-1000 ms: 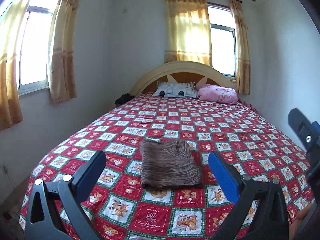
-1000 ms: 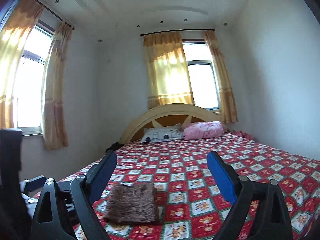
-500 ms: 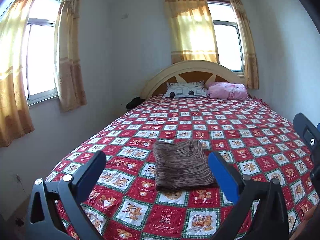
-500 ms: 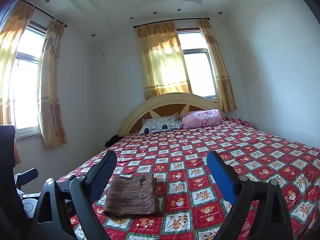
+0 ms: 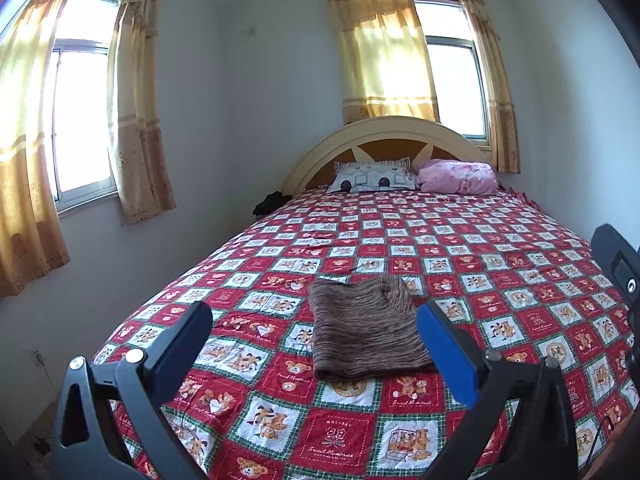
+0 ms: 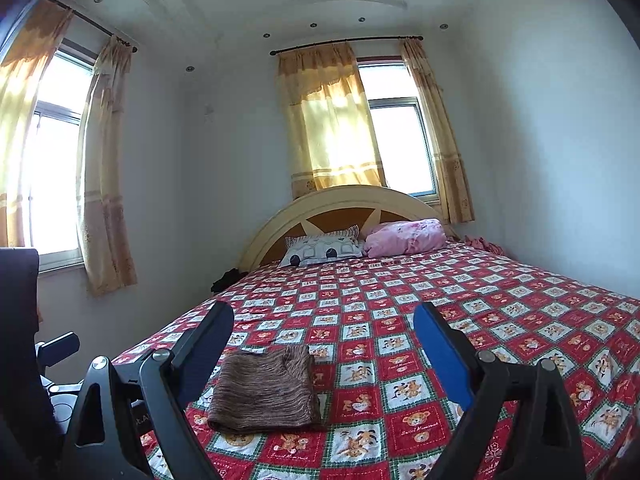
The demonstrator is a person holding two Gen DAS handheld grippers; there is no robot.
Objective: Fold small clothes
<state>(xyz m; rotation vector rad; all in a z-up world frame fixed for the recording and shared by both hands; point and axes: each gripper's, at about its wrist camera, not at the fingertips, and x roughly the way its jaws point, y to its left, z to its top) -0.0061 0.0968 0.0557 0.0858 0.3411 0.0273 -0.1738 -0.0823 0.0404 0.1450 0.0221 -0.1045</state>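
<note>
A small brown striped garment point(image 5: 366, 330) lies folded into a neat rectangle on the red patchwork bedspread point(image 5: 500, 264), near the foot of the bed. It also shows in the right wrist view point(image 6: 266, 390), low and left of centre. My left gripper point(image 5: 316, 330) is open and empty, held above and short of the garment. My right gripper point(image 6: 324, 328) is open and empty, off to the garment's right. Part of the right gripper's body point(image 5: 618, 264) shows at the right edge of the left wrist view.
A grey patterned pillow point(image 5: 372, 176) and a pink pillow point(image 5: 458, 176) lie against the curved headboard point(image 5: 384, 132). A dark item point(image 5: 272, 202) sits beside the bed's far left corner. Walls and curtained windows stand left and behind.
Both grippers have drawn back and tilted up from the bed, so the garment sits lower and smaller in view. The garment has not moved. Both stay open.
</note>
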